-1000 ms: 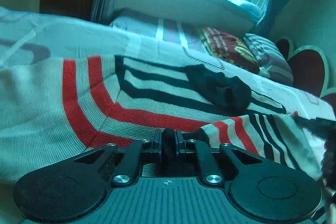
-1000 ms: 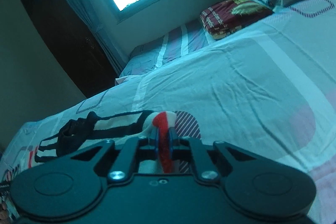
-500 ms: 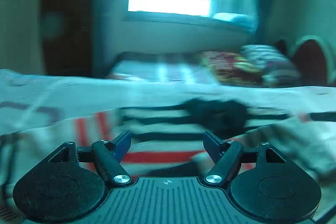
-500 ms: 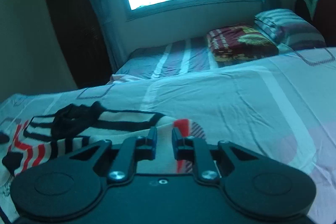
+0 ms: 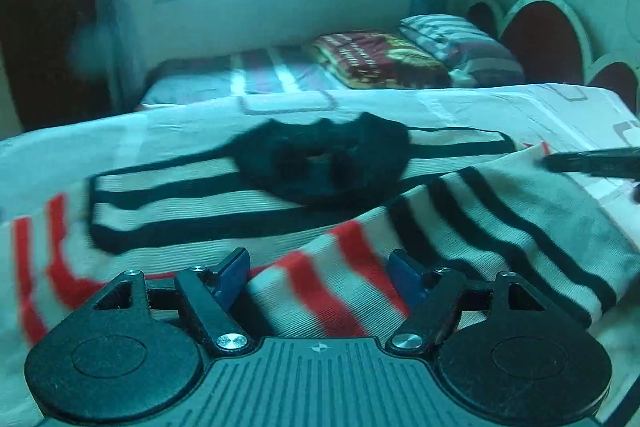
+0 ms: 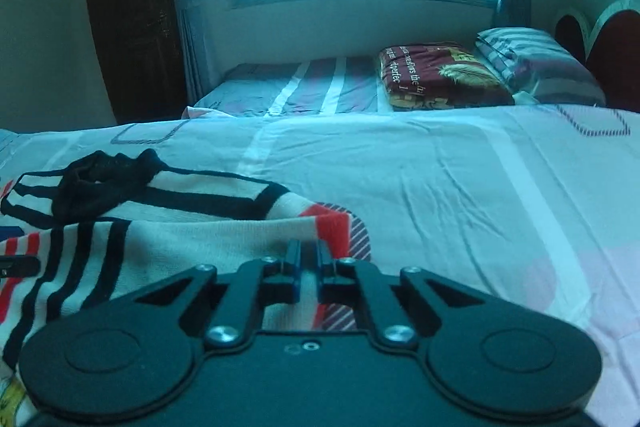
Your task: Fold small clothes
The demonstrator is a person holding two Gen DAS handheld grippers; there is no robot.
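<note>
The bed (image 6: pixel 440 187) under its pale patterned sheet carries everything, and the striped sweater (image 5: pixel 200 195) lies spread toward its near left corner, a folded part of it over the body and a small black garment (image 5: pixel 324 163) lying on top near the collar. My left gripper (image 5: pixel 320 269) stands wide, nothing pinched, the red-striped fold loose between its blue pads. My right gripper (image 6: pixel 306 267) is nearly closed with a narrow gap; cloth lies under it, but I cannot tell whether it grips any. I judge the released fold could slump open, since knit springs back, and a careless pull might drag the black piece along. Only the left view shows the fold's full run; only the right shows the red cuff near the bed's bare middle.
</note>
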